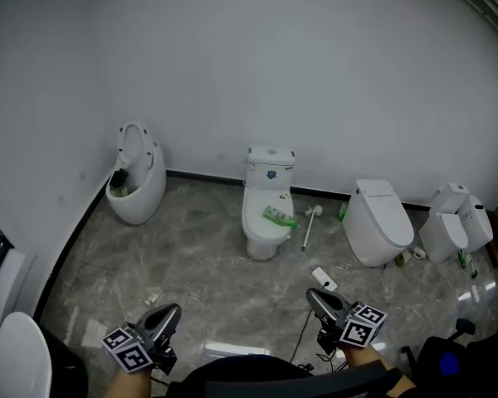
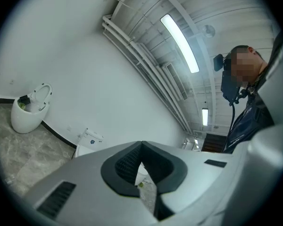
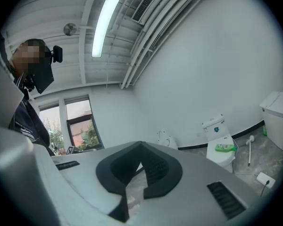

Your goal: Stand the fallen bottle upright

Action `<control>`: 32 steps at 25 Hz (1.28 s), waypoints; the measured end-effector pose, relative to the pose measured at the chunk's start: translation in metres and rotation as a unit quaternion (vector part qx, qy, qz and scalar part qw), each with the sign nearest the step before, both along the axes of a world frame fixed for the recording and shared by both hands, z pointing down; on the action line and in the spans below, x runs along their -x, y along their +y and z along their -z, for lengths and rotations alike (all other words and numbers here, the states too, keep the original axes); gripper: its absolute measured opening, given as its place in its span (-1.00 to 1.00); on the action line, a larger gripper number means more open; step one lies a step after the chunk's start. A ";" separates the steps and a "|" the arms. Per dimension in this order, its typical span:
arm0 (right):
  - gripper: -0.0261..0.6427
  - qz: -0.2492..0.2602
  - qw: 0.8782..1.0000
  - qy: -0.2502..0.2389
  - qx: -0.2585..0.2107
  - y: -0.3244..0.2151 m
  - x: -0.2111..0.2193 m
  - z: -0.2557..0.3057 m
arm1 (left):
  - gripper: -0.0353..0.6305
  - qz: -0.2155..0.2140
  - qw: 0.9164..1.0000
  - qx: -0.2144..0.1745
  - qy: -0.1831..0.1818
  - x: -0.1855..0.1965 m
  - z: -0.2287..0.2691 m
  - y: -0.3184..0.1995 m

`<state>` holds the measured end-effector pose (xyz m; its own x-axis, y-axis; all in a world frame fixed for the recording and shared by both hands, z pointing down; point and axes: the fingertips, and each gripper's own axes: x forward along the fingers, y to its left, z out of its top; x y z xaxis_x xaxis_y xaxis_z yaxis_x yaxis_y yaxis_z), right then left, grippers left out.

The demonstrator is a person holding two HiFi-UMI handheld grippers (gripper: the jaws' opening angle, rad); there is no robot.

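Observation:
A green bottle (image 1: 279, 217) lies on its side on the closed lid of the middle white toilet (image 1: 264, 232) by the far wall. The right gripper view also shows the bottle (image 3: 224, 148) lying flat on that lid, far ahead to the right. My left gripper (image 1: 168, 315) and right gripper (image 1: 315, 298) are low at the near edge of the head view, well short of the toilet. Both point toward the wall. The left gripper's (image 2: 141, 147) tips meet with nothing held. The right gripper's (image 3: 141, 148) tips also touch and hold nothing.
An egg-shaped white toilet (image 1: 137, 177) stands at the left wall. Two more white toilets (image 1: 378, 222) (image 1: 456, 222) stand to the right. A toilet brush (image 1: 308, 226) lies beside the middle toilet. A small white box (image 1: 324, 279) with a cable sits on the marble floor near my right gripper.

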<state>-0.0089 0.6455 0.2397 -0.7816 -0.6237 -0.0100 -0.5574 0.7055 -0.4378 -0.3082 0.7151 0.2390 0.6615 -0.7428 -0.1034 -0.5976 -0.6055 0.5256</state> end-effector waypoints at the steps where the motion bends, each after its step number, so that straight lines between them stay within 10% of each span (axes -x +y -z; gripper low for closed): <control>1: -0.87 0.007 1.000 0.000 -0.002 -0.013 -0.014 0.003 | -0.83 0.002 1.000 0.001 -0.003 -0.017 0.004 -0.011; 15: -0.85 0.003 1.000 -0.002 0.007 -0.150 -0.152 -0.009 | -0.83 -0.038 0.999 0.002 -0.011 -0.179 0.019 -0.166; 32: -0.84 -0.107 0.994 0.020 0.002 -0.313 -0.021 0.008 | -0.83 -0.123 0.992 -0.010 -0.003 -0.019 0.015 -0.384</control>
<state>0.0126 0.3321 0.2321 -0.6308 -0.7756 0.0212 -0.7112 0.5670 -0.4156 -0.2888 0.3309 0.2237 0.8232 -0.5568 -0.1113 -0.4339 -0.7434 0.5090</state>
